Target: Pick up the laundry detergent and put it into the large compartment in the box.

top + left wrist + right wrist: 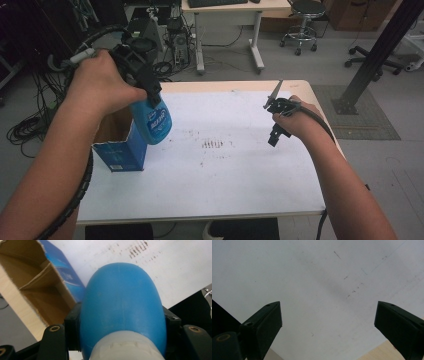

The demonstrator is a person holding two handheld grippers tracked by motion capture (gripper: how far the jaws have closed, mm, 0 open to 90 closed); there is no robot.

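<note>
My left gripper (148,92) is shut on a blue plastic bottle (152,119) and holds it in the air, bottom down, just right of an open blue cardboard box (120,145). In the left gripper view the bottle (122,307) bulges between the two black jaws, its white neck near the camera, and the box's brown inside (30,287) lies to the left below it. My right gripper (276,127) hovers over the right part of the white table (225,175). Its jaws stand wide open (328,322) with nothing between them.
The box stands at the table's left edge, its top open. Dark smudges (212,145) mark the middle of the table top. Beyond the far edge are a desk (230,20), a stool (302,22) and cables on the floor. A black slanted post (375,55) rises at the right.
</note>
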